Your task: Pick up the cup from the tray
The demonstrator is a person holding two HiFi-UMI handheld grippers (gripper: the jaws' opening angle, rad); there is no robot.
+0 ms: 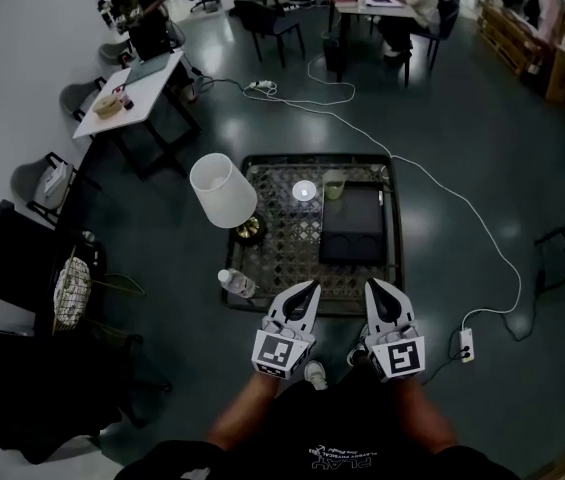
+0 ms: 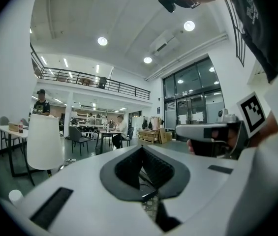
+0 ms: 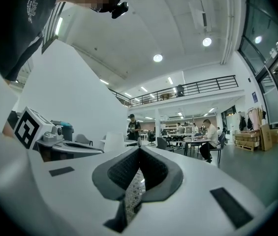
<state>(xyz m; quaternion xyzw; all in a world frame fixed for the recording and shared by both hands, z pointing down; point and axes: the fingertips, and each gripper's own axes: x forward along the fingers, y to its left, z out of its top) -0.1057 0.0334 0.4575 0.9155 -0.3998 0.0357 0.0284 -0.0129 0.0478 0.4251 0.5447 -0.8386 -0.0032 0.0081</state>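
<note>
A pale green cup (image 1: 334,184) stands upright at the far side of the low patterned table (image 1: 292,238), just off the far left corner of a black tray (image 1: 352,224). Both grippers hover side by side over the table's near edge, well short of the cup. In the head view my left gripper (image 1: 312,288) has its jaws together with nothing between them. Its own view (image 2: 141,149) shows the pads meeting at the tip. My right gripper (image 1: 373,286) is likewise shut and empty, with its tips meeting in the right gripper view (image 3: 139,149).
A lamp with a white shade (image 1: 224,190) stands at the table's left side. A small white round object (image 1: 304,191) lies left of the cup. A plastic bottle (image 1: 237,283) lies at the near left corner. A white cable (image 1: 462,238) runs to a power strip (image 1: 467,345) on the floor.
</note>
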